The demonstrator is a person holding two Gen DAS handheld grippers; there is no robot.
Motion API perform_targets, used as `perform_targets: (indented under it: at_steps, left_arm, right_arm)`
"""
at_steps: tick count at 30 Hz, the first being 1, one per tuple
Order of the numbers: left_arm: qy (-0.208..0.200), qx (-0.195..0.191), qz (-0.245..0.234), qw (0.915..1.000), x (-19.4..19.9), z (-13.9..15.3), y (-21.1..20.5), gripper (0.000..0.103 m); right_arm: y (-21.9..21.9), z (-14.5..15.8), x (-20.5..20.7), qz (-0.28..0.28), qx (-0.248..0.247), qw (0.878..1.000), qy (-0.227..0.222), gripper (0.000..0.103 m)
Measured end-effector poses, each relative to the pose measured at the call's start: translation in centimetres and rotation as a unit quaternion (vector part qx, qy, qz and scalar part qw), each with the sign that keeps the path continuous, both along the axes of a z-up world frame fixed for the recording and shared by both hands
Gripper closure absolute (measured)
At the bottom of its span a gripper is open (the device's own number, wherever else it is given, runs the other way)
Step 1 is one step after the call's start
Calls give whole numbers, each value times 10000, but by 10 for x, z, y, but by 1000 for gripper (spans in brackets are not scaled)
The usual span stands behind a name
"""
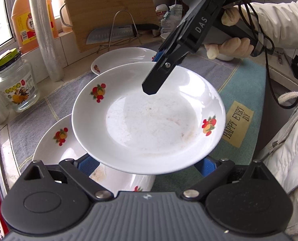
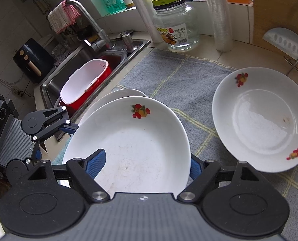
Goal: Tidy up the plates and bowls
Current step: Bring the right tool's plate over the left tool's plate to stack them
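With the right gripper (image 2: 145, 164) nearly closed, pinches the rim of a white fruit-print plate (image 1: 149, 118), one blue pad on its inner face, the other beneath. Sets the left gripper (image 1: 145, 166) wide open under the opposite rim; contact there unclear. Holds the plate clear of the grey cloth (image 1: 38, 104), overlapping and just right of a matching plate (image 1: 50, 140) below, nearer the left hand; probably calls for a shift left, then a lowering, to stack. Leaves a third plate (image 1: 116, 58) far back on the cloth. All three empty, faintly smeared. Beyond the cloth's left edge, a sink (image 2: 54, 80) with a red tub (image 2: 106, 70) and a white container (image 2: 82, 84) inside.
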State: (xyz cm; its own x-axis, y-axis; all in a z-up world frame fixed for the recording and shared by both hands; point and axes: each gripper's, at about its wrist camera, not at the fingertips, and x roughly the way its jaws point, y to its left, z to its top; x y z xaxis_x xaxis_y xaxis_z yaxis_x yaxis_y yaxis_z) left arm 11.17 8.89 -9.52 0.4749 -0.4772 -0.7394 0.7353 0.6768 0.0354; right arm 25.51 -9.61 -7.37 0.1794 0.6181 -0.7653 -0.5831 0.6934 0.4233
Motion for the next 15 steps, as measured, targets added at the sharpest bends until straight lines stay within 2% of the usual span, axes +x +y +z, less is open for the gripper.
perform_targets:
  at_steps: [15]
  left_arm:
    - [156, -34, 297, 9994, 1, -9, 44, 4]
  right_arm:
    - [56, -13, 12, 281, -128, 9994, 123, 16]
